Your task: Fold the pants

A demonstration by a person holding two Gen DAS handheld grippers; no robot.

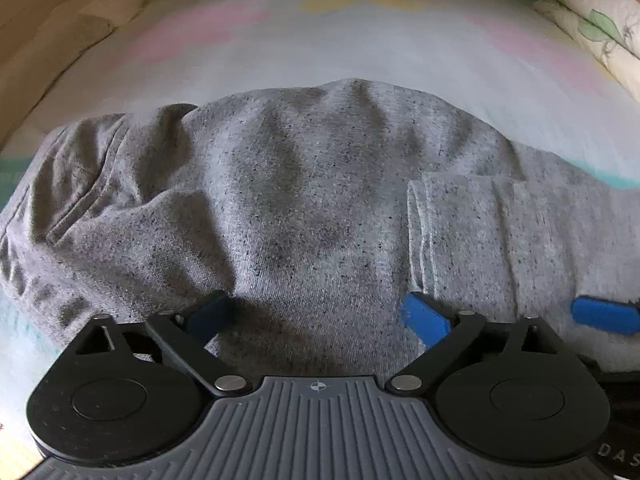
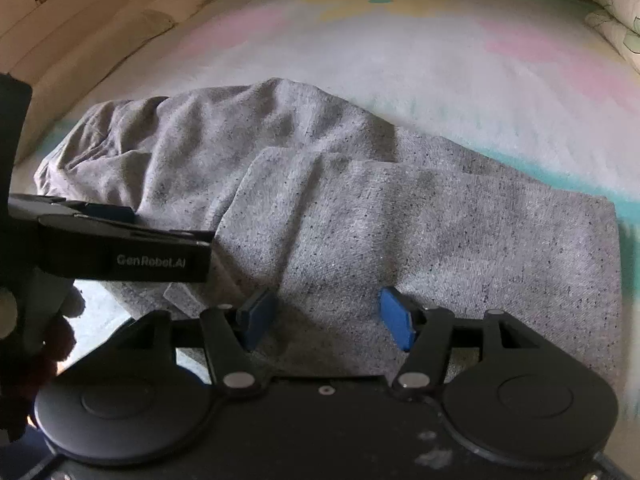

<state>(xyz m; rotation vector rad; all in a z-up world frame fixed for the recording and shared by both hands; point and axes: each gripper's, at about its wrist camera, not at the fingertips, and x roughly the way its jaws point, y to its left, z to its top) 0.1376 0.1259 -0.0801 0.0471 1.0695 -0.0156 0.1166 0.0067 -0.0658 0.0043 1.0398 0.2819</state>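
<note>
With both jaws open above the grey sweatpants [image 1: 304, 200] (nothing gripped), pinch the folded edge evenly on the bed sheet [image 1: 360, 44].

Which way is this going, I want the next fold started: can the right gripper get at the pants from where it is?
Probably yes. The right gripper is open just above the grey pants, with nothing between its pads and the cloth.

Pants [image 1: 312, 200] cut off at frame edges; bedsheet [image 1: 360, 40] pattern blurred
</note>
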